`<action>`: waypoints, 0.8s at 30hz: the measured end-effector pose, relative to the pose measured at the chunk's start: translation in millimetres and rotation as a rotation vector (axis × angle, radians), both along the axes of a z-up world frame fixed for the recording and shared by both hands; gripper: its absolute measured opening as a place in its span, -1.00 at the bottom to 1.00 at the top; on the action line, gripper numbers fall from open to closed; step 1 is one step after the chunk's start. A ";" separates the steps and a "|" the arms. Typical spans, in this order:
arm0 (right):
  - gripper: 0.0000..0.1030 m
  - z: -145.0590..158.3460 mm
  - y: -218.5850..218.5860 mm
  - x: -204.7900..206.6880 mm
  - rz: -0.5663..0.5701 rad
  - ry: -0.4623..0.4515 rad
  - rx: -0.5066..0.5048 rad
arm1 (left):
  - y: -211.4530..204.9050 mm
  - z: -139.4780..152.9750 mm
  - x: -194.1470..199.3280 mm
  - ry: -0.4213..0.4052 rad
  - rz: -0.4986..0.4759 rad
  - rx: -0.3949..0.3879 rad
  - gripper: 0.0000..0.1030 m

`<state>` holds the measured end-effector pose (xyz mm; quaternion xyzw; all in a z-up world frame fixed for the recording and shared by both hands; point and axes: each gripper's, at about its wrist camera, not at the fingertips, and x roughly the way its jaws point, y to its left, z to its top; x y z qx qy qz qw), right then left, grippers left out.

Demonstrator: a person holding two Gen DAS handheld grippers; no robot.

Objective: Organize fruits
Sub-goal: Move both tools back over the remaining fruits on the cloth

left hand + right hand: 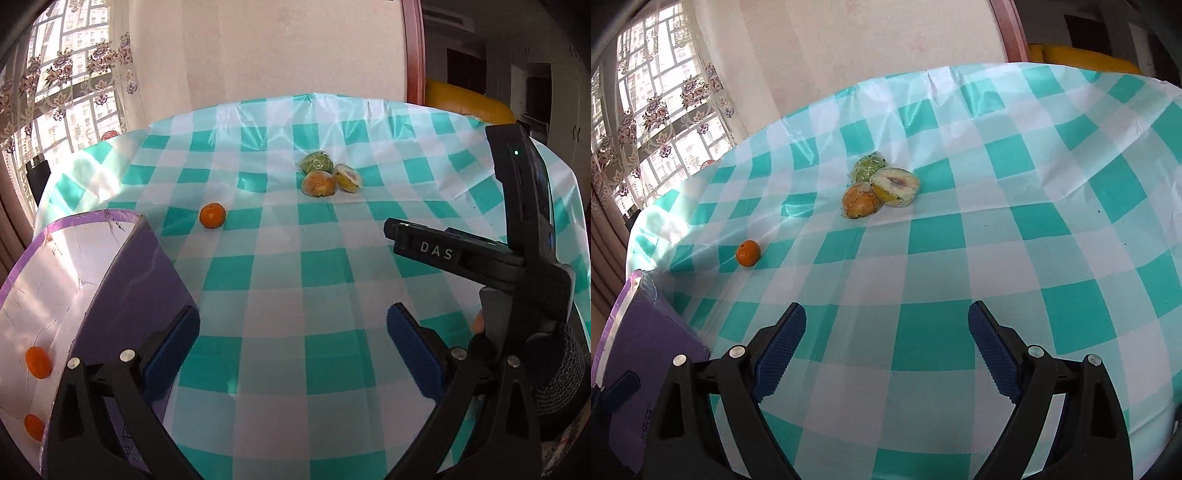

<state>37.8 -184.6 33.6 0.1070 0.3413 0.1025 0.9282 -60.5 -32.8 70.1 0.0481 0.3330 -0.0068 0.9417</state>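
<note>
Left wrist view, nearest first: the left tongs [291,347] are spread wide and hold nothing, and their left pad sits just against the outer wall of the purple box [122,295]. Inside that box lie two small oranges [37,362], close to its near corner. The right tongs [886,350] are likewise spread and empty over bare checked table [1052,258], with the box only a sliver at their lower left.

Beyond the box, on the side away from the camera, a lone orange [212,215] sits on the cloth, apart from everything else. It lies ahead and to the left of both tongs, but it is much closer to the left ones, so I judge the left hand the natural one to fetch it. Being round, it offers no long axis to line up on.

Farther past the box, a cluster of three wrapped fruits [328,177] touch one another near the table's middle. The right wrist view shows one of them is a cut half [895,186], face up; only the left view shows the box's contents.
</note>
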 end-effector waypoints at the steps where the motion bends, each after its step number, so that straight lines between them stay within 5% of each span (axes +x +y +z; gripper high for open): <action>1: 0.68 0.3 -4.3 0.1 -0.019 -0.011 -0.002 | -5.3 0.0 7.5 -0.010 -0.017 0.018 0.96; 9: 0.68 -4.0 -19.8 13.0 -0.102 0.001 -0.001 | 0.3 -24.4 81.0 0.008 -0.021 -0.066 0.96; 12: 0.68 -2.3 -13.8 19.5 -0.097 -0.004 -0.039 | 13.7 -32.8 101.8 0.055 0.001 -0.168 0.96; 24: 0.67 -7.1 8.7 83.6 -0.003 0.055 -0.058 | 38.3 -48.5 146.6 0.094 0.100 -0.277 0.96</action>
